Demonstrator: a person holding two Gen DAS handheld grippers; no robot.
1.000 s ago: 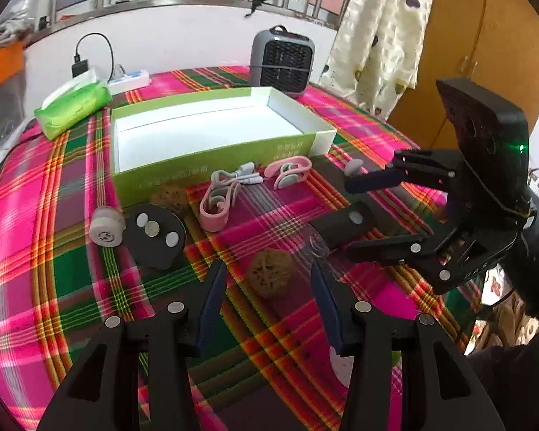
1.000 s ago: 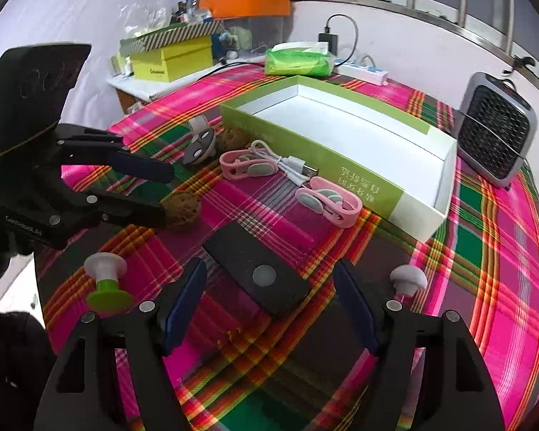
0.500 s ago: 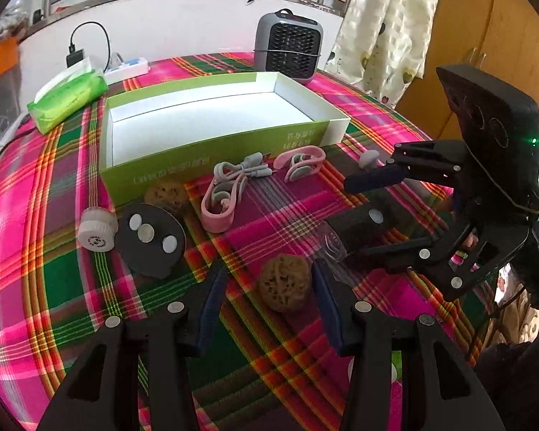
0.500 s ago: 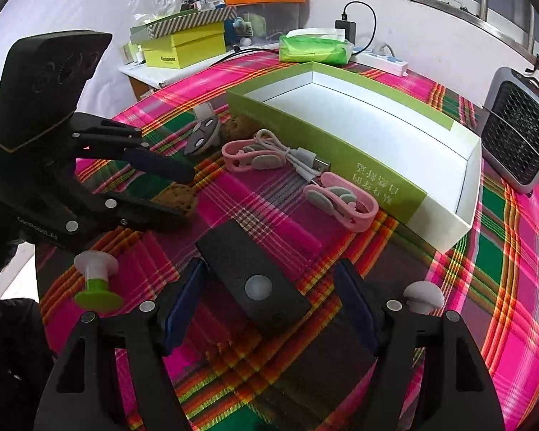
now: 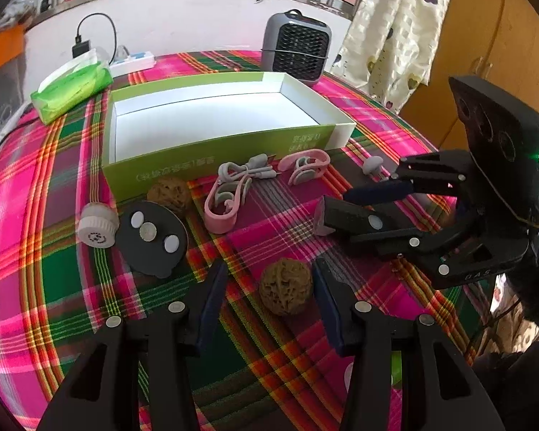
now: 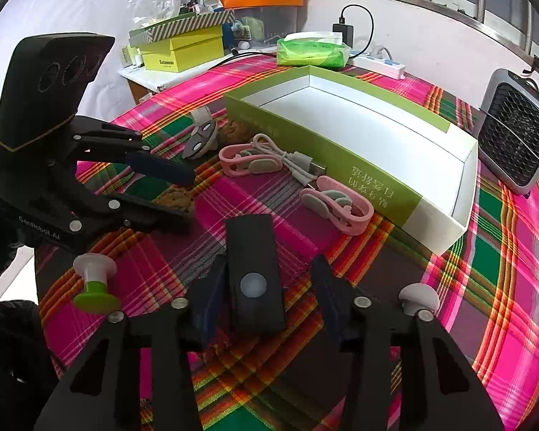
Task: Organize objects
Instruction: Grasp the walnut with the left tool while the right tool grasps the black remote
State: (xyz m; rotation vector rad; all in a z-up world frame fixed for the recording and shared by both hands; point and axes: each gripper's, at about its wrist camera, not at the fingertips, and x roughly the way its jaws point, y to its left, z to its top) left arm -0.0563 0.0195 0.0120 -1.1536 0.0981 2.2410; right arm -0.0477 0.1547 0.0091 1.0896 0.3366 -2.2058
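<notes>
On the left claw (image 6: pixel 188 197) "GenRobot.AI" reads; both it and right claw (image 6: pixel 266 294) gape.

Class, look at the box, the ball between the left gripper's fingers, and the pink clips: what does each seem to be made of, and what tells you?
Box: likely cardboard, smooth printed green outside, matte white inside, with thin folded walls.
Ball: looks like a walnut shell or a fibrous lump; brown, rough, deeply wrinkled, unclear which.
Pink clips: probably soft plastic or silicone, going by the rounded moulded shapes and dull sheen.
</notes>
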